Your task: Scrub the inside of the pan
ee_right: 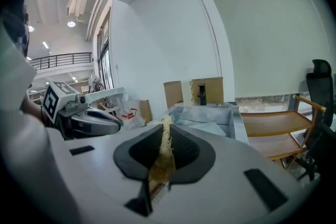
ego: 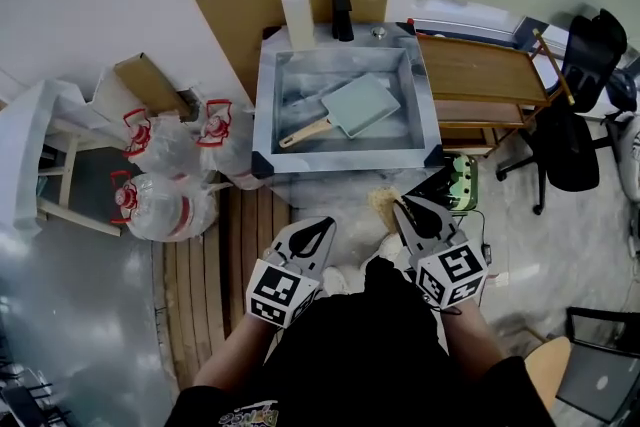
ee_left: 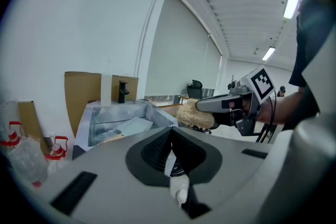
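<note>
Black top (ego: 380, 355); left tongs (ego: 324, 226), right tongs (ego: 399, 206) pale grey; black-white marker cubes (ego: 282, 293).

The right gripper (ee_right: 167, 128) has fingers (ee_right: 189, 153) of matt grey plastic with black ribbed pads, and they pinch a rough, straw-coloured fibrous scrubber (ee_right: 166, 152). Ahead of the fingers, the sink (ego: 268, 120) is dull brushed metal, and the pan (ego: 362, 103) in it looks smooth, matt and pale green, with a bare wooden handle (ego: 305, 132). Beyond it stand brown cardboard (ego: 235, 10) and a translucent plastic bottle (ego: 297, 10), while to the left of the fingers are crinkled glossy plastic bags (ego: 165, 155) and wooden slats (ego: 215, 265).
</note>
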`<state>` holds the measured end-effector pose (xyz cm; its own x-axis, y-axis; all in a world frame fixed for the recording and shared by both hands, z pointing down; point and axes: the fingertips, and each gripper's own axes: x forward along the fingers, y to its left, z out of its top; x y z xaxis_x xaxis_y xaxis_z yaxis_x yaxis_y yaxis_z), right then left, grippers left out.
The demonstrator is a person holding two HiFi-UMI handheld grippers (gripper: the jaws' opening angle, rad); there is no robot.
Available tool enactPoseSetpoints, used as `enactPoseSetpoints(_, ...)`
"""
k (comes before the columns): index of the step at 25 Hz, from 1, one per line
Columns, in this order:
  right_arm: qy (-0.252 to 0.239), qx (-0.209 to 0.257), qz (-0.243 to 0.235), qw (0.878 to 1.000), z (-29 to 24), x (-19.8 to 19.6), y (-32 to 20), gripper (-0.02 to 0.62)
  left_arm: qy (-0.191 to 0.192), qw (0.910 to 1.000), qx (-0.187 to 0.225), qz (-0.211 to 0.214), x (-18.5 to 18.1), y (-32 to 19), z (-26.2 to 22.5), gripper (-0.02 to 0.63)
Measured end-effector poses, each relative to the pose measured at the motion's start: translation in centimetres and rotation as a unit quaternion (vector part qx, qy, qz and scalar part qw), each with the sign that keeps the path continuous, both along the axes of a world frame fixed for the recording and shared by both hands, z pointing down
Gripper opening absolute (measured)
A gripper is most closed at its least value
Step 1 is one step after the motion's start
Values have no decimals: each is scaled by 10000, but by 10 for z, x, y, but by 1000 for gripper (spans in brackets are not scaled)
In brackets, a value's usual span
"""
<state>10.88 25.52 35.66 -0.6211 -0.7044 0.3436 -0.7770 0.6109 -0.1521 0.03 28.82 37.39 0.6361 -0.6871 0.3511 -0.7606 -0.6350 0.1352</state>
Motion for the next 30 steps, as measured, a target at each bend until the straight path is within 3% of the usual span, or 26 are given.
enactPoseSetpoints(30, -39, 85, 112, 9999, -2, 27, 32, 44, -47, 9996, 91, 265, 33, 20, -5, 9)
